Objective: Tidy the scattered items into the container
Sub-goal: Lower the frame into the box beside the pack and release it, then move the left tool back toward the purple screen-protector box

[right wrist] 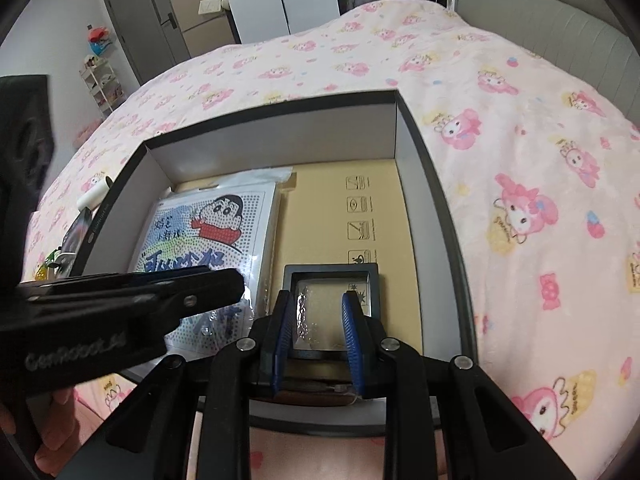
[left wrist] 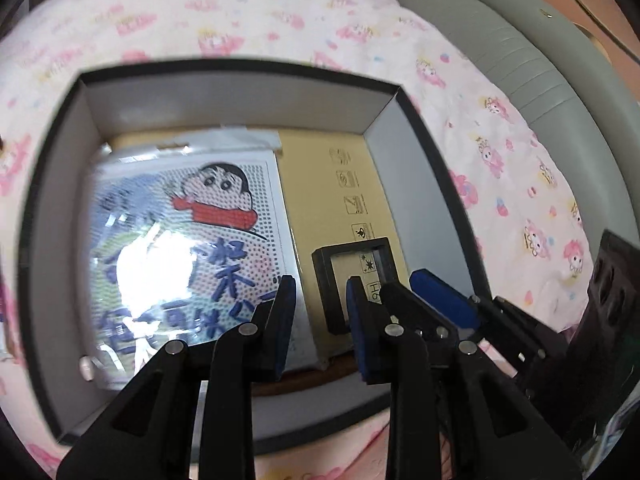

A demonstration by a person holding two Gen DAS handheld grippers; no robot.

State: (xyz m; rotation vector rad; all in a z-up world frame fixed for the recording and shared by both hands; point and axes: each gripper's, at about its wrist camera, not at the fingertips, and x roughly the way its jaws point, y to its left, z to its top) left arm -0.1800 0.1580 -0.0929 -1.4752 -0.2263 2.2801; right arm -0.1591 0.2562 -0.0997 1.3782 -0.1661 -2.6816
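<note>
A dark open box (left wrist: 240, 92) (right wrist: 280, 136) lies on the pink bedspread. In it lie a cartoon bead-art packet (left wrist: 188, 240) (right wrist: 212, 232) on the left and a small black square frame case (left wrist: 352, 276) (right wrist: 332, 280) on the brown cardboard floor (right wrist: 328, 192). My left gripper (left wrist: 320, 312) is open and empty, above the box's near part, between packet and case. My right gripper (right wrist: 318, 320) is open, its blue pads either side of the case's near half; whether they touch it I cannot tell.
The pink printed bedspread (right wrist: 520, 160) surrounds the box. A grey padded headboard (left wrist: 520, 60) (right wrist: 560, 20) runs along the right. Small loose items (right wrist: 80, 220) lie on the bed left of the box. A door, fridge and shelves stand far behind.
</note>
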